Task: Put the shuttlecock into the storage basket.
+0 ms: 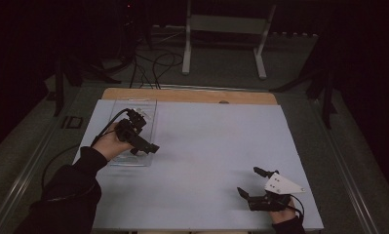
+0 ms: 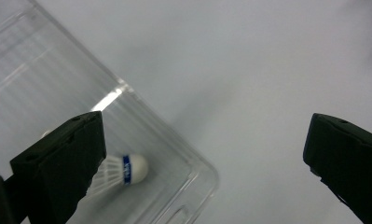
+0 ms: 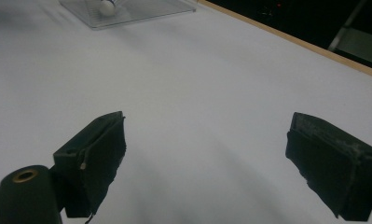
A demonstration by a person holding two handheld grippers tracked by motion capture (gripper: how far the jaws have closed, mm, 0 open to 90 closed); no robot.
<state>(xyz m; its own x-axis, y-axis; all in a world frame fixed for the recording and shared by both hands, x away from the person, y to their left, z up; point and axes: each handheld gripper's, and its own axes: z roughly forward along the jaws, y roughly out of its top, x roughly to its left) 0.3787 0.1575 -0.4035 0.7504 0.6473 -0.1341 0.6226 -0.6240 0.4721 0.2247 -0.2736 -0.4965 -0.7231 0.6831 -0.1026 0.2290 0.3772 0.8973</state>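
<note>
High view, table: I see a pale sheet covering the table, with a wooden edge showing at the far side.
High view, tray: a clear plastic tray lies on the sheet's left part, long axis running away from me.
High view, left gripper: my left gripper hangs over the tray's near end, tips aimed right and slightly toward me; from here I cannot tell the jaw gap.
High view, right gripper: my right gripper sits near the sheet's front right corner, well apart from the tray, jaws spread, grey plate on top.
Left gripper view, jaws: spread wide, nothing between them.
Left gripper view, shuttlecock: a white shuttlecock lies on its side inside the tray, close to a rounded corner. Its long axis runs roughly left to right in this view; the cork tip with a blue band points right, toward the corner wall, and the feather skirt goes left behind my left-hand jaw.
Right gripper view, jaws: spread wide over bare sheet, holding nothing.
Right gripper view, tray: the tray is at the top edge, far off; a white rounded tip shows inside it, too small to read which way it points.
</note>
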